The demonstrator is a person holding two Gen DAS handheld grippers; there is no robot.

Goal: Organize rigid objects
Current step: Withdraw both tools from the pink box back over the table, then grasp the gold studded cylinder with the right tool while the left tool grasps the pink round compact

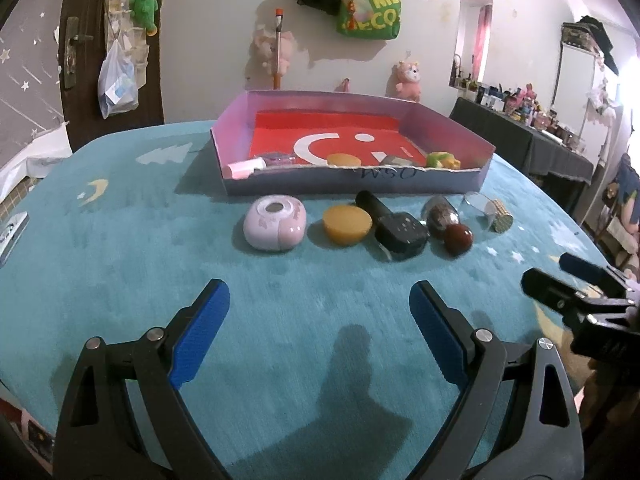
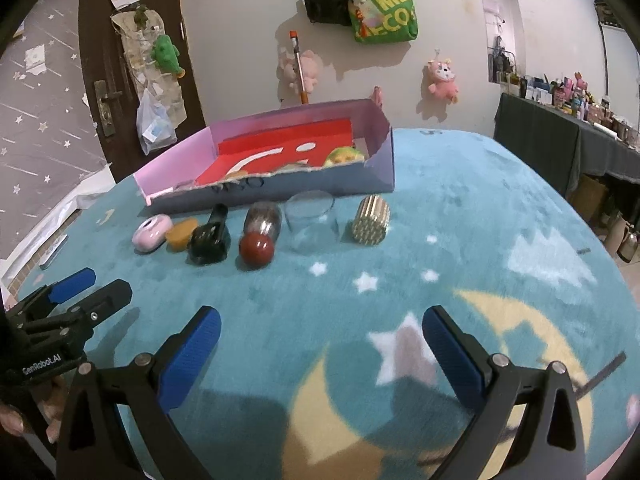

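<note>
Teal plush counter (image 1: 120,264) carrying a row before the shallow purple cardboard box (image 1: 352,182); left tool (image 1: 320,312) spread, empty, facing pink round plastic case (image 1: 275,222); right tool (image 2: 320,334) spread, empty, facing gold ribbed cylinder (image 2: 371,220).

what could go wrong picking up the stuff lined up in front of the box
1. The bottle with the red cap lies on its side and could roll on the blanket if nudged.
2. The clear glass jar is hard to see and looks slippery for the tongs.
3. The black object and the orange puck sit close together, so wide-open right tongs may bump a neighbour.
</note>
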